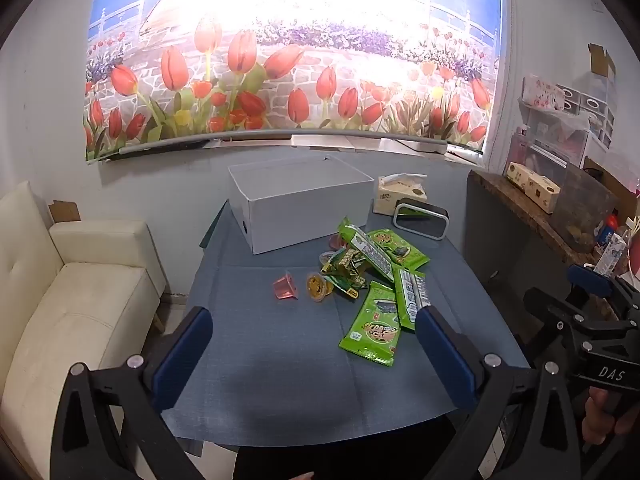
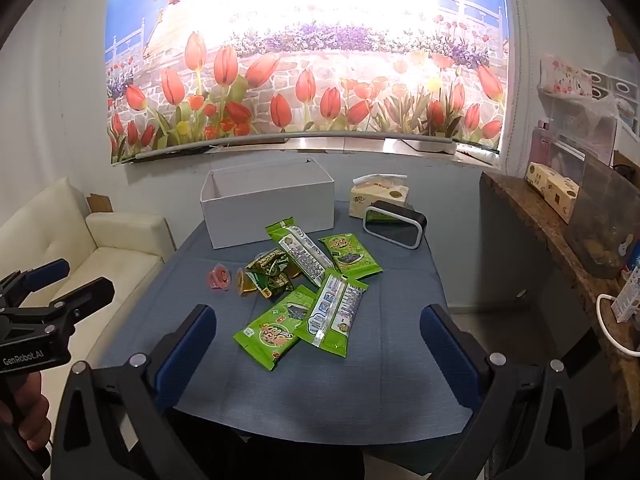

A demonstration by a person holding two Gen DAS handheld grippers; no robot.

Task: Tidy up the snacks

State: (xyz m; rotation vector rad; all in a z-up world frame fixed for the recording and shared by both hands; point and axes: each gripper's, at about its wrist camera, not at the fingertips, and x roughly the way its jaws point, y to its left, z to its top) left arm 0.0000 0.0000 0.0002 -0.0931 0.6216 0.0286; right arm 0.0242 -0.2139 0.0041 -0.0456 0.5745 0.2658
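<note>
A: Hanging above the near edge of the table (image 1: 280, 380), the left gripper (image 1: 314, 356) stands wide apart with nothing between its blue pads. The right gripper (image 2: 318, 356) does the same, spread just as wide and empty.

B: So neither has hold of anything. Where do the snacks lie?

A: Heaped around the middle of the table, towards its right side. Nearest is a green packet (image 2: 272, 330), with a second packet (image 2: 334, 316) lapping over its edge. Behind them sit a cluster of small dark-green wrapped pieces (image 2: 270, 274), two more packets, an orange jelly cup (image 1: 319, 287) and a pink jelly cup (image 1: 286, 288) a little apart to the left.

B: And the white box (image 2: 268, 208)?

A: Open-topped, at the far edge, left of centre. It looks to be the likely destination.

B: What might go wrong, then?

A: The packets overlap, so a grip on one would likely drag its neighbour, or pinch two at once. Flat foil offers little to bite on; the pads could slide off. The jelly cups are rounded and may squirt out or roll towards the edge.

B: Anything else nearby?

A: A tissue pack (image 2: 378, 196) and a black-and-white device (image 2: 394, 222) near the far right corner could be knocked by a careless carry.
</note>
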